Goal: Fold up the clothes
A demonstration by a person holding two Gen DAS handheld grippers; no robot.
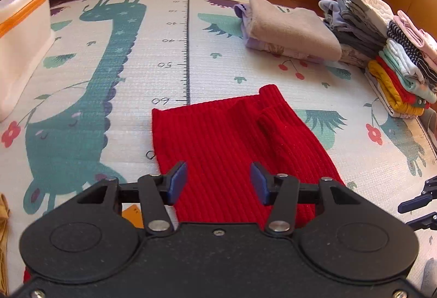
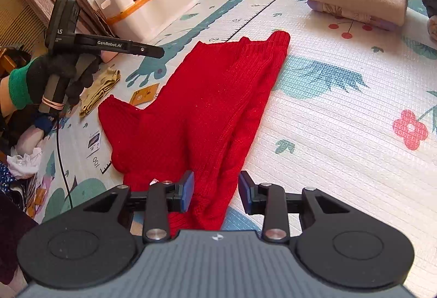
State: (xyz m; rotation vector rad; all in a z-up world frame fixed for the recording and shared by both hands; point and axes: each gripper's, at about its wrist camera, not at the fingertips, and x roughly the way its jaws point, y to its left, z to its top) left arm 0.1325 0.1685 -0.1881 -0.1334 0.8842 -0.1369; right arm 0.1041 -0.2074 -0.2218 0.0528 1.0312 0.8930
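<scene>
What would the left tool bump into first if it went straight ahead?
Most likely the red sweater. The left tool is open and points right over it. Depth is hard to judge, so it might skim above the knit.

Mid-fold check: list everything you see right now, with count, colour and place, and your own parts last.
sweater: one, red ribbed knit, lying partly folded mid-mat
play mat: one, pale with a teal giraffe and a ruler print, under everything
beige folded pile: one, beige on lilac, far side of mat
mixed folded stack: one leaning stack, many colours, far right
storage box: one, white with orange band, left edge of mat
tan cloth: one, crumpled, left of sweater
orange tag: one, beside sweater
left gripper: black, blue pads, open over sweater
right gripper: same, open over the sweater's near end
gloved hand: one, black and green, holding the left gripper
</scene>
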